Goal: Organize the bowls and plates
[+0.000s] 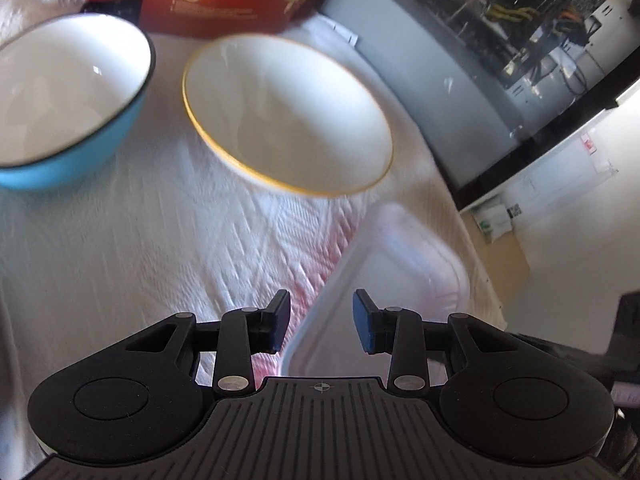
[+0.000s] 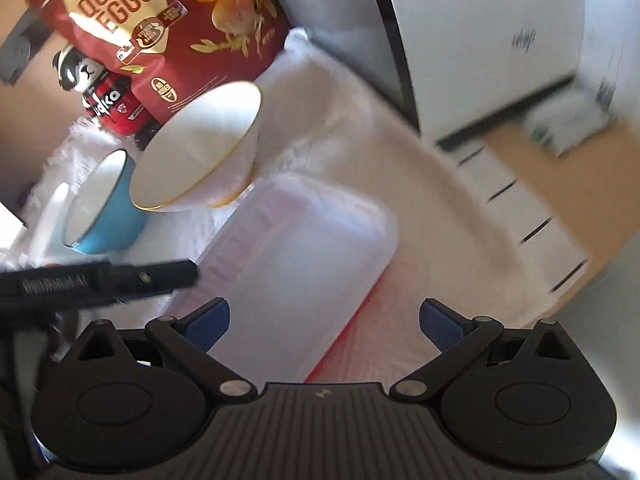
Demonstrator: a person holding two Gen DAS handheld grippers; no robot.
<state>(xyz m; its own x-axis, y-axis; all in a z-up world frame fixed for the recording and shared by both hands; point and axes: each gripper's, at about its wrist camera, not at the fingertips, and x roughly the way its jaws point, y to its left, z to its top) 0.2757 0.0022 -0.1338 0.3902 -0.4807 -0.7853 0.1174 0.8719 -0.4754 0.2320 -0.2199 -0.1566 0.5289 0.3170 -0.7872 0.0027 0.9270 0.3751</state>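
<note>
The left claw (image 1: 321, 322) stood partly open and held nothing, while the right claw (image 2: 324, 326) gaped wide, likewise empty; both hung above the white cloth (image 1: 140, 248) covering the desk. Between and just beyond both sat a clear rectangular tray (image 2: 304, 248), its long axis running from near to far and leaning toward the left in the right wrist view. Beyond the tray's far end stood the gold-rimmed white bowl (image 1: 288, 116), almost straight ahead of the left claw, with the blue bowl (image 1: 68, 96) just to its left, the two close but apart. By my judgement the left claw lay nearer the bowls, so a reach forward over the tray would fall to it. A red quail-egg bag (image 2: 160, 20) stood behind them.
</note>
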